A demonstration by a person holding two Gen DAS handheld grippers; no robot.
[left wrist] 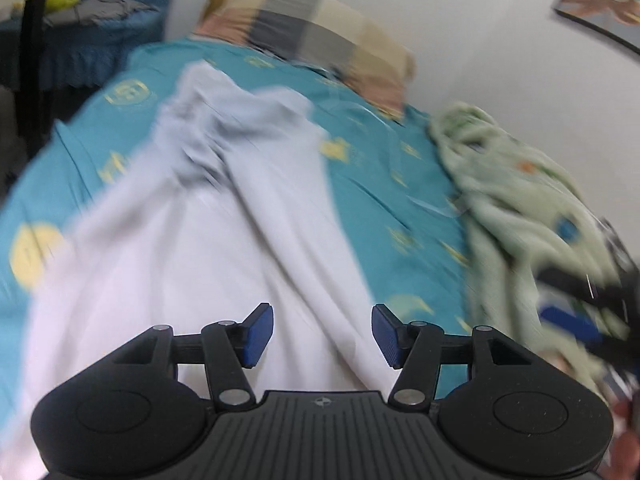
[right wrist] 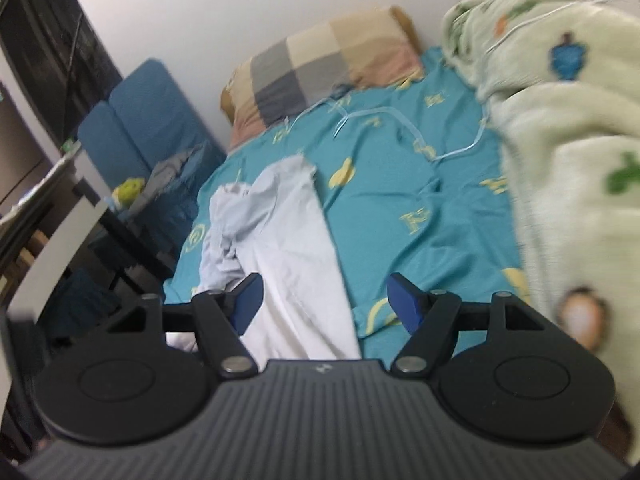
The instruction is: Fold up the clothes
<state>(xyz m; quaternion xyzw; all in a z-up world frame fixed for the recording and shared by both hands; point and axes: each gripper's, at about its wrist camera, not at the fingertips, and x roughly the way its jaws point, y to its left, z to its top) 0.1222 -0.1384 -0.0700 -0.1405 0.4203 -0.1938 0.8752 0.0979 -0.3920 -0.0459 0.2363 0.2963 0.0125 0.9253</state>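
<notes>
A pale white-grey garment (left wrist: 224,216) lies stretched along the teal bed sheet (left wrist: 380,168), rumpled at its far end. My left gripper (left wrist: 322,334) hovers above its near part, open, with nothing between the blue pads. In the right wrist view the same garment (right wrist: 288,240) runs from the middle of the bed toward me. My right gripper (right wrist: 324,304) is open over its near end, left finger above the cloth, right finger above the teal sheet (right wrist: 420,208). Both views are blurred by motion.
A checked pillow (left wrist: 316,36) lies at the head of the bed by the white wall. A pale green patterned blanket (right wrist: 568,168) is heaped along the right side. A thin white cable (right wrist: 404,120) loops on the sheet. A blue chair (right wrist: 148,120) with clothes stands left of the bed.
</notes>
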